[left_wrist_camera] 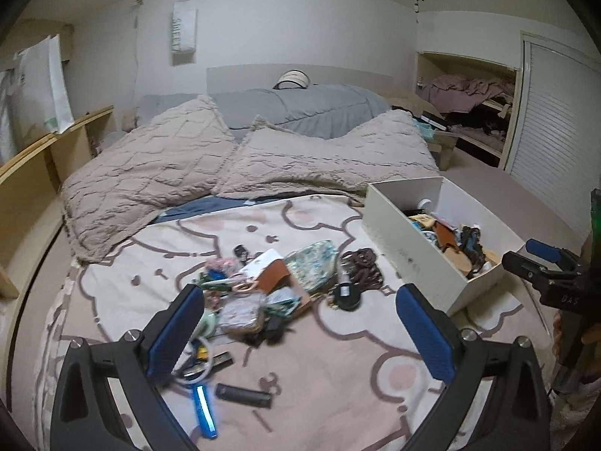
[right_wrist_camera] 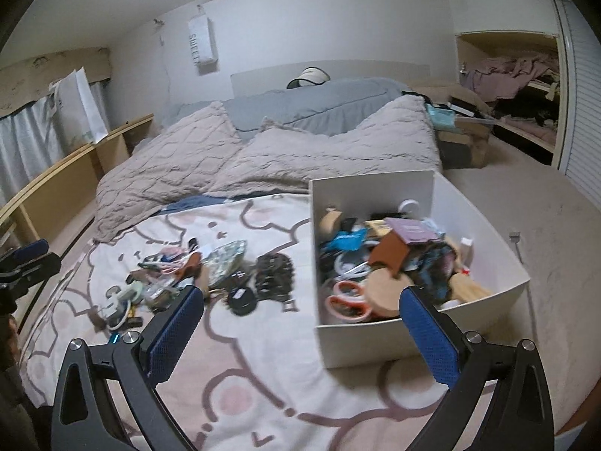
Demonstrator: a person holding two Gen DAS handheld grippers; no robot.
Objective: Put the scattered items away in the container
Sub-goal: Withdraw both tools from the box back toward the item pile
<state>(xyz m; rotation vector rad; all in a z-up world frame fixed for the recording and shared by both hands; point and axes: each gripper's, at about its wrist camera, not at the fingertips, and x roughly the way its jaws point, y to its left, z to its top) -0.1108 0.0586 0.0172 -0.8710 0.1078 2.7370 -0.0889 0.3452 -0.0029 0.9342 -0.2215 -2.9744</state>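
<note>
A white open box stands on the bed's right side, holding several small items. To its left a heap of scattered small items lies on the pink cartoon blanket: a floral pouch, a brown card, a black round case, a black bar and a glowing blue stick. My left gripper hovers open over the near side of the heap, holding nothing. My right gripper is open and holds nothing, in front of the box's near left corner.
Two beige pillows and a grey duvet fill the far half of the bed. A wooden shelf runs along the left. Carpeted floor and an open closet lie to the right.
</note>
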